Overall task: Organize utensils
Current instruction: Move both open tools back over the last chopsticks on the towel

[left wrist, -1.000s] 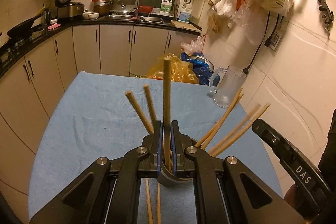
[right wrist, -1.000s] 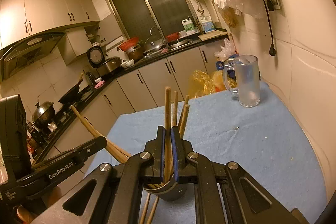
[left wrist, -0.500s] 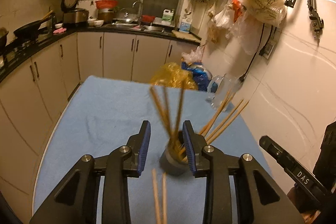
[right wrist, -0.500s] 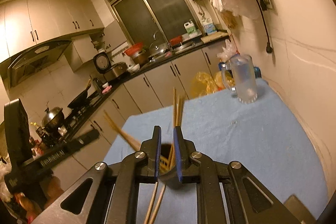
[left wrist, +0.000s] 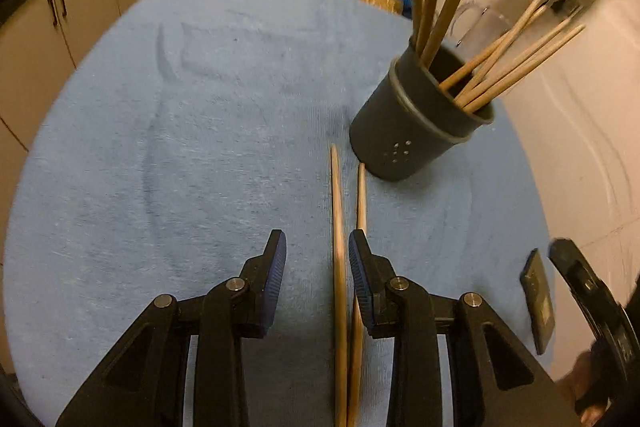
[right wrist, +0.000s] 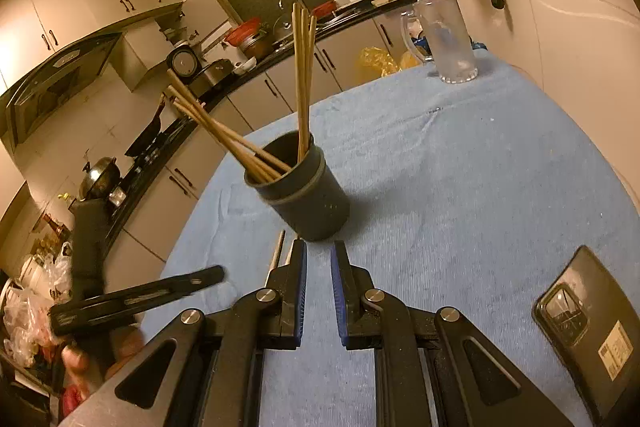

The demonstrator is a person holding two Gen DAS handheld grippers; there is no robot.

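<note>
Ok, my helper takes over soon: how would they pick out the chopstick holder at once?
Look at the table under the blue cloth. Near its middle stands the chopstick holder, a dark upright cylinder with a grey band around it and wooden chopsticks fanning out. The other vessel, a mug at the far edge, is clear and empty.

We count two loose chopsticks [left wrist: 339,267] flat on the blue cloth [left wrist: 160,167], lower centre. One dark holder [left wrist: 416,123], upper right, with about eight chopsticks inside. One glass mug [right wrist: 444,39], upper right. One phone [right wrist: 592,327], lower right. Two grippers.
</note>
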